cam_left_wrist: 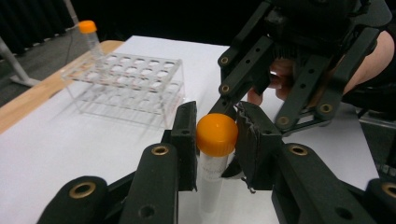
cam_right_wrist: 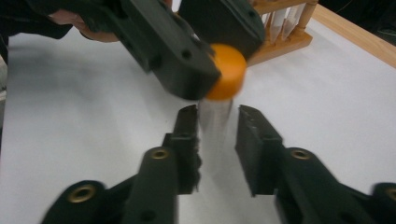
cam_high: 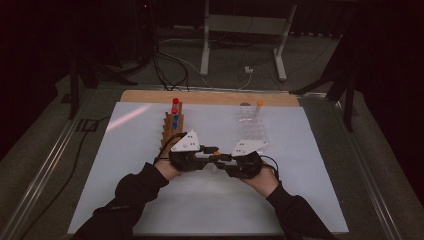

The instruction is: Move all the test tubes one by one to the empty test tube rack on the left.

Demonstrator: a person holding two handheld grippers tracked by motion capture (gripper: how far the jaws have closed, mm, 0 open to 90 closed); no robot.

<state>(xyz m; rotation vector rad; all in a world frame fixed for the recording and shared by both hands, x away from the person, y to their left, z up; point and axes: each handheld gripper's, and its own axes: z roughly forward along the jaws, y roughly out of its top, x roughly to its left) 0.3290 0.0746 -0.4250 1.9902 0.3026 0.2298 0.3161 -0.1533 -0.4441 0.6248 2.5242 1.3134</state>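
Orange-capped tube (cam_left_wrist: 215, 154) held above the white mat (cam_high: 150, 200), near its middle, between both tools. Left gripper (cam_left_wrist: 215, 135) pinches the tube at its orange cap (cam_left_wrist: 216, 134), jaws pressed to either side. Right gripper (cam_right_wrist: 217, 122) has jaws spread a little, flanking the clear tube body without pressing it. Clear rack (cam_left_wrist: 126, 81) with one capped tube beyond; wooden rack (cam_high: 172, 125) to the left

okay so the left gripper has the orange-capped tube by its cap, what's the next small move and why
Probably draw the right gripper back: its jaws stand open beside the tube, while the left gripper is clamped on the orange cap, so the handover looks done.
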